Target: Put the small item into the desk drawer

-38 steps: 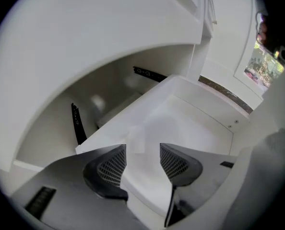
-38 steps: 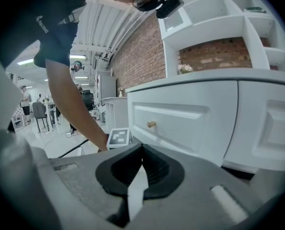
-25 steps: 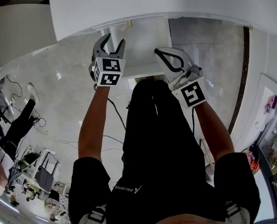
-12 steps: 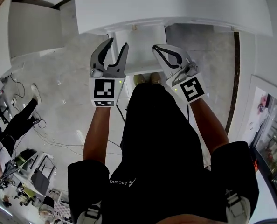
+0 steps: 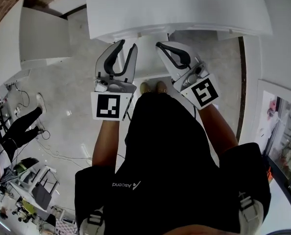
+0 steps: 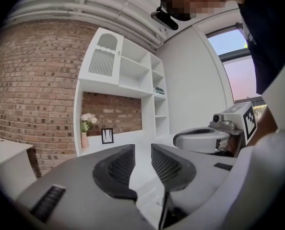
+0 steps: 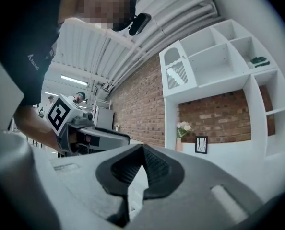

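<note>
**A:** Head view: we hold both grippers near the white desk's (image 5: 184,13) edge. And our left gripper (image 5: 127,44)?

**B:** Its jaws are closing, a gap between them, nothing in it. Our right gripper (image 5: 158,44) has its tips pressed together on nothing.

**A:** And the small item?

**B:** We cannot make it out in any view.

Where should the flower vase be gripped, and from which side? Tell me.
Grip the vase, probably by its slim body below the flowers, coming in level from the front. It stands upright, with the brick wall behind it and the picture frame close beside it.
</note>
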Demonstrator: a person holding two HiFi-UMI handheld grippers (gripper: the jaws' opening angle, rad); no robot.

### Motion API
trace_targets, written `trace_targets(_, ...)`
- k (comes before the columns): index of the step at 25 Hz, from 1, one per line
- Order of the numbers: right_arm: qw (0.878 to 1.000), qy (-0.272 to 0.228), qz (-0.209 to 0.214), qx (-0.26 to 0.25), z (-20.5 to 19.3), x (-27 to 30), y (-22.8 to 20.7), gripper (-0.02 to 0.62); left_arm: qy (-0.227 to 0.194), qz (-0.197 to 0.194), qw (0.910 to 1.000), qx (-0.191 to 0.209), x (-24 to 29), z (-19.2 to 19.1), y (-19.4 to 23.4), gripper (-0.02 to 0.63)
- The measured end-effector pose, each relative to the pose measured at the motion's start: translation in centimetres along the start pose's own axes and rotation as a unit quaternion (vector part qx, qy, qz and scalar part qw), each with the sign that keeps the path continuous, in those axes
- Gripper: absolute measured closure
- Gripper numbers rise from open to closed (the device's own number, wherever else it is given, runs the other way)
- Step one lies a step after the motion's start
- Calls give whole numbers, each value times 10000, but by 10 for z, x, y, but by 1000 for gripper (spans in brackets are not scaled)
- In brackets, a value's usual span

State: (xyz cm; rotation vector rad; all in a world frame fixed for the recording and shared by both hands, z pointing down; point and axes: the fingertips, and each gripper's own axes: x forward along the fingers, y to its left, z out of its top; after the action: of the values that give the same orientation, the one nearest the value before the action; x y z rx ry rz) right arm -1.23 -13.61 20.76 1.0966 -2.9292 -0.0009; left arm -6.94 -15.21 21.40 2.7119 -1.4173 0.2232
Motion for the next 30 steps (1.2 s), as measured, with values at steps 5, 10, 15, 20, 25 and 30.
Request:
trace_targets(5, 9995, -315, 7, 13, 35, -21, 3, 594, -364, -7, 9992, 187, -16, 42, -18, 540)
trace_targets(10, 9974, -713, -1, -117, 70, -35, 5, 594, -618, -18, 9977, 274, -35, 75, -32, 572)
trace_targets(15, 9957, -921, 8, -65, 92, -46, 12, 594, -792, -43, 9963, 344, -48, 97, -42, 595)
trace_targets(20, 9942, -1077, 45, 3, 108, -54, 22, 594, -962, -74, 9946, 370, -62, 114, -50, 607)
trace_targets(25, 9928, -1191, 104, -11, 120, -56, 33, 594, -1073, -158, 9934, 371, -72, 125, -58, 607)
trace_targets(30, 9928, -1184, 121, -122, 127, -54, 40, 594, -1240, -255, 9914, 337, -75, 134, -59, 607)
